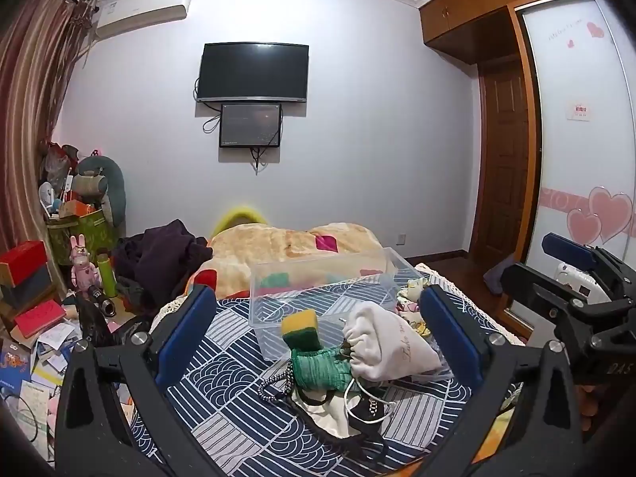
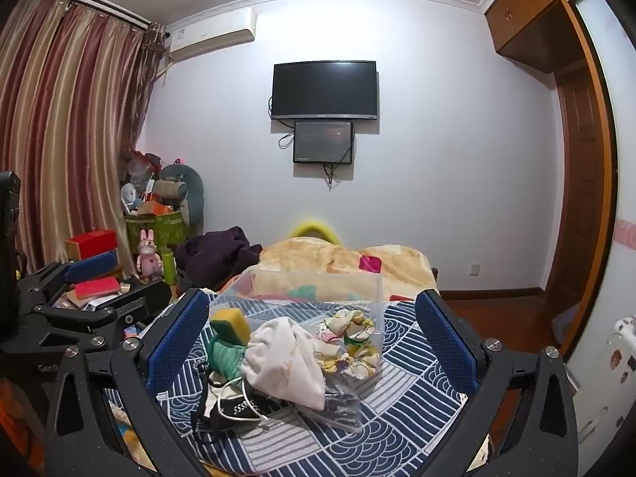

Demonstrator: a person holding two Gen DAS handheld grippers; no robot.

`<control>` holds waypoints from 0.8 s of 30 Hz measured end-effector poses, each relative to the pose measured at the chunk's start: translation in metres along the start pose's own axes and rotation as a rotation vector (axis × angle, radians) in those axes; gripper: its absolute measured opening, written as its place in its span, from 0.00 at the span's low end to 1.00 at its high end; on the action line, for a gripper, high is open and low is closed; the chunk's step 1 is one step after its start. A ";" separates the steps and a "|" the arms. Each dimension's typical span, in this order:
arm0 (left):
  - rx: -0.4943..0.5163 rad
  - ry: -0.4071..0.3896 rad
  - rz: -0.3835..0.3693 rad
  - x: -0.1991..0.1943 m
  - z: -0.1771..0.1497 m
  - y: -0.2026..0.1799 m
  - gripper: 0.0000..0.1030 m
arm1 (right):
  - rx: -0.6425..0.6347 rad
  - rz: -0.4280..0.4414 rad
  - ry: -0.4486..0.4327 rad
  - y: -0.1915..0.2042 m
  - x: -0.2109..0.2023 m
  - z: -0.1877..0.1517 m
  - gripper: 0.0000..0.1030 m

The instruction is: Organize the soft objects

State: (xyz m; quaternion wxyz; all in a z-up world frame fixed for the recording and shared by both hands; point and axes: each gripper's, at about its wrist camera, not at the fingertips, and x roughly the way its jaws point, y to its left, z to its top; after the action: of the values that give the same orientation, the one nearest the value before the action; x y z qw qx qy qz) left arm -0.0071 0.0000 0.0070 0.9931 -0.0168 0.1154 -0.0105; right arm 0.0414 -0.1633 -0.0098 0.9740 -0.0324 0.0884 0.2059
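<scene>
I am looking at a pale lilac wall [image 1: 357, 139] carrying a dark television [image 1: 253, 71] with a smaller screen [image 1: 250, 125] hanging just below it; an air conditioner [image 1: 143, 14] is sitting high near the striped curtains [image 2: 67, 127]; a wooden wardrobe [image 1: 465, 16] and door [image 1: 503, 167] are standing on the right; a bed [image 1: 246, 409] in a blue patterned cover is lying below; clutter is piling up in the left corner [image 1: 75, 206].

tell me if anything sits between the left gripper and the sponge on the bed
Nothing visible does. The left gripper is open, and the yellow-green sponge stands between its fingers' line with only bare bedspread before it; the white pouch lies to its right.
</scene>
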 end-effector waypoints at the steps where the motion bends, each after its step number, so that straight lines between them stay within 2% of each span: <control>1: 0.000 -0.001 0.000 0.000 0.000 0.000 1.00 | 0.000 0.000 0.000 0.000 0.000 0.000 1.00; 24: -0.002 -0.004 -0.001 -0.002 -0.001 0.003 1.00 | -0.001 0.004 -0.005 0.001 -0.002 0.000 1.00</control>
State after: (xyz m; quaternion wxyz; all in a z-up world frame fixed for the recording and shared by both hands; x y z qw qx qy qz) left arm -0.0093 0.0031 0.0069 0.9933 -0.0178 0.1136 -0.0111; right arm 0.0395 -0.1630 -0.0097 0.9739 -0.0321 0.0860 0.2078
